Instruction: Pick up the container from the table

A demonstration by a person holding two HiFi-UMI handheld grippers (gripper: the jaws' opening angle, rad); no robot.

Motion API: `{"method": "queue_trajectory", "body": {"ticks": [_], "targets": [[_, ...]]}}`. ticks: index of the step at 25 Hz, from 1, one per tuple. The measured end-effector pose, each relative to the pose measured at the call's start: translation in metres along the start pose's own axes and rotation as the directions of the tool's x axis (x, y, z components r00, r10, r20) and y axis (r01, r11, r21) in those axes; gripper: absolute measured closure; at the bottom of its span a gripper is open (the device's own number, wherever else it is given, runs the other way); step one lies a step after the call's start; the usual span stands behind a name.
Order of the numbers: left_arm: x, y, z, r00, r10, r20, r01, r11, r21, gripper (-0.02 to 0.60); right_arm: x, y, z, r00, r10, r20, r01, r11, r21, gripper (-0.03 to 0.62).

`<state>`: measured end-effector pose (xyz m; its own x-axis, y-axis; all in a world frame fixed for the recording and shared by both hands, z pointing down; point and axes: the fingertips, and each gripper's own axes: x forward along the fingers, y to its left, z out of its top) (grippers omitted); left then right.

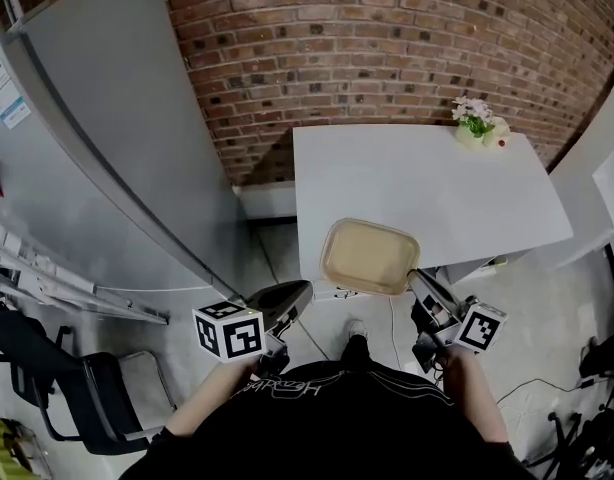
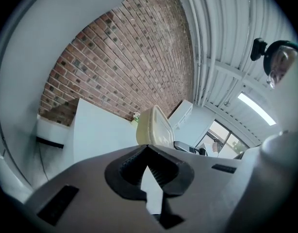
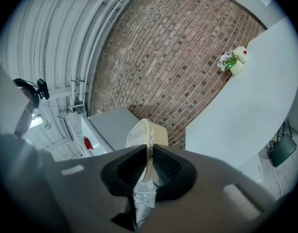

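A beige shallow container [image 1: 369,256] hangs in the air over the front edge of the white table [image 1: 427,178], tilted on its side. My right gripper [image 1: 415,276] is shut on its near right rim. In the right gripper view the container [image 3: 148,135] rises edge-on from between the pads of the right gripper [image 3: 150,149]. My left gripper [image 1: 299,292] is lower and to the left of the container, apart from it, over the floor. In the left gripper view the left gripper [image 2: 148,148] has its jaw tips together with nothing between them, and the container [image 2: 154,127] shows beyond them.
A small pot of flowers [image 1: 475,123] stands at the table's far right corner. A tall grey cabinet [image 1: 107,148] fills the left side, before a brick wall [image 1: 387,38]. A black chair [image 1: 77,388] stands at the lower left. Cables lie on the floor at the right.
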<state>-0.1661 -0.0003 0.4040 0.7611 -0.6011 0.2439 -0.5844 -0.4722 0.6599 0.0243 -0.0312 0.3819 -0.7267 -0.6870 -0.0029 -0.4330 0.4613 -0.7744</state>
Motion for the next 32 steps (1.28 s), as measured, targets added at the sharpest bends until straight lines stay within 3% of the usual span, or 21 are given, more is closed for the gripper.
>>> {"method": "queue_trajectory", "body": {"ticks": [11, 32], "targets": [[-0.004, 0.003, -0.001, 1.0, 0.002, 0.009, -0.002, 1.0, -0.014, 0.578, 0.007, 0.004, -0.004, 1.0, 0.004, -0.015, -0.004, 1.0, -0.012, 0.549], [0.042, 0.005, 0.011, 0.999, 0.035, -0.019, -0.035, 0.999, -0.003, 0.578, 0.014, -0.032, 0.028, 1.0, 0.026, -0.014, -0.025, 0.999, 0.019, 0.549]]}}
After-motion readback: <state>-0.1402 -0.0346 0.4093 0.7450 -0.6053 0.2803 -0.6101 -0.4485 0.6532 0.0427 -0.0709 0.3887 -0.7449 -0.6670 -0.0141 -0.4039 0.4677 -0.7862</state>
